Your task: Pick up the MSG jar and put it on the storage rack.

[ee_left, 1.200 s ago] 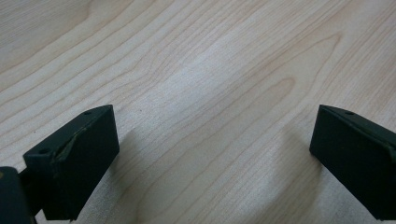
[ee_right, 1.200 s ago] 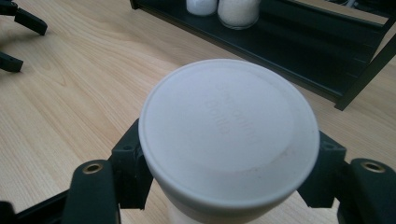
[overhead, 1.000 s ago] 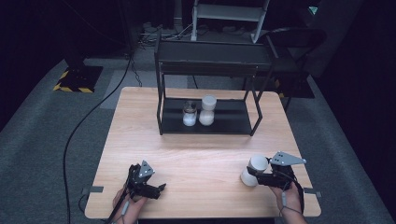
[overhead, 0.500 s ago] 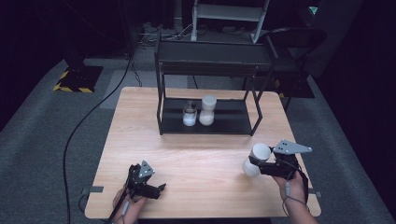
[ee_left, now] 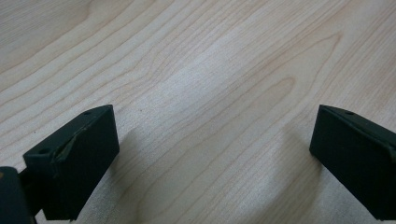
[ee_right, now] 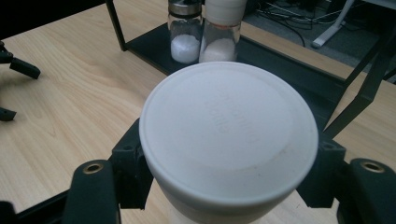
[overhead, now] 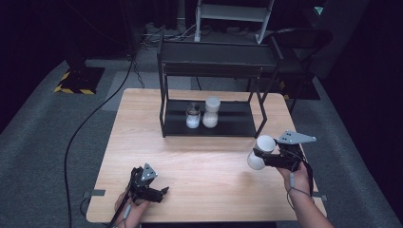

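White-capped jar (ee_right: 229, 140) sits pinched in your right gripper (overhead: 266, 156), off the table (overhead: 142, 123) at about four o'clock from the shelf rack (overhead: 211, 71). Keep it level and clear the rack's front bar. Broad, flat white lid; probably glass below. Your left gripper (overhead: 152, 187) rests spread, holding nothing, at seven o'clock.

Your left gripper (overhead: 159, 191) lies low near the front left of the table, held in your left hand (overhead: 127, 209), with its jaws standing wide apart and nothing between them. Your right gripper (overhead: 259, 156) is held above the table at the right, pointing left, its jaws clamped on a white jar (overhead: 260, 152). Your right forearm (overhead: 309, 211) enters from the lower right corner.
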A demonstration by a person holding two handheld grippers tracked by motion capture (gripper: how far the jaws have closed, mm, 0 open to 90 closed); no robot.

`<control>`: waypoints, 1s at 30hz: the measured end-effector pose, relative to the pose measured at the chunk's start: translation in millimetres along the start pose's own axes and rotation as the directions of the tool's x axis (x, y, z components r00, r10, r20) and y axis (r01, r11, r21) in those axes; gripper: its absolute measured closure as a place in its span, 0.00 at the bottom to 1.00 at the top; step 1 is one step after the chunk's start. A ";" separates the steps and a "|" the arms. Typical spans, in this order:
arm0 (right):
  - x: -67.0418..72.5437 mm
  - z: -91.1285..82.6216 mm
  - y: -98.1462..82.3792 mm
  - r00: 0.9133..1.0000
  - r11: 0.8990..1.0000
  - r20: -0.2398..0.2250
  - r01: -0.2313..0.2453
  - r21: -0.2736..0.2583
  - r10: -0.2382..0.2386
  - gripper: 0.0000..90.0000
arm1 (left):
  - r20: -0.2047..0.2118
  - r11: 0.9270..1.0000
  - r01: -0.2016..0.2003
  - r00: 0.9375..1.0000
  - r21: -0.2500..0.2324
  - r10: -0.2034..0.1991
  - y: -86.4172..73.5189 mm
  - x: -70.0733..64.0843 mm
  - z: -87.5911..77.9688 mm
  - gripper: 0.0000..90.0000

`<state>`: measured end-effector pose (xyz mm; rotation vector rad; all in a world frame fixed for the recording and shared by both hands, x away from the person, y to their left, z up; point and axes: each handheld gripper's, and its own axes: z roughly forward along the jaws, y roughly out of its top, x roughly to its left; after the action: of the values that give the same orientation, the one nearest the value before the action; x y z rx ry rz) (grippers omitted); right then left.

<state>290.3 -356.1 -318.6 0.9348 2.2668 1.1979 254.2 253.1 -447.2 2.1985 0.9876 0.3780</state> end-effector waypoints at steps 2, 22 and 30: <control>-2.6 1.5 3.8 1.000 1.000 0.001 0.000 -0.002 0.000 0.37 | 0.000 1.000 0.000 1.000 0.000 0.000 0.0 0.0 0.0 0.01; -20.9 14.3 44.8 1.000 1.000 0.018 0.018 -0.007 -0.018 0.37 | -0.002 1.000 0.002 1.000 0.000 -0.002 0.1 -0.3 0.2 0.01; -29.4 19.7 58.5 1.000 1.000 0.021 0.018 -0.013 -0.018 0.37 | -0.004 1.000 0.003 1.000 0.000 -0.003 0.5 -0.6 0.6 0.01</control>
<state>344.5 -342.5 -279.1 0.9155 2.2437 1.1890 254.4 252.1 -447.2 2.1966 0.9927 0.3814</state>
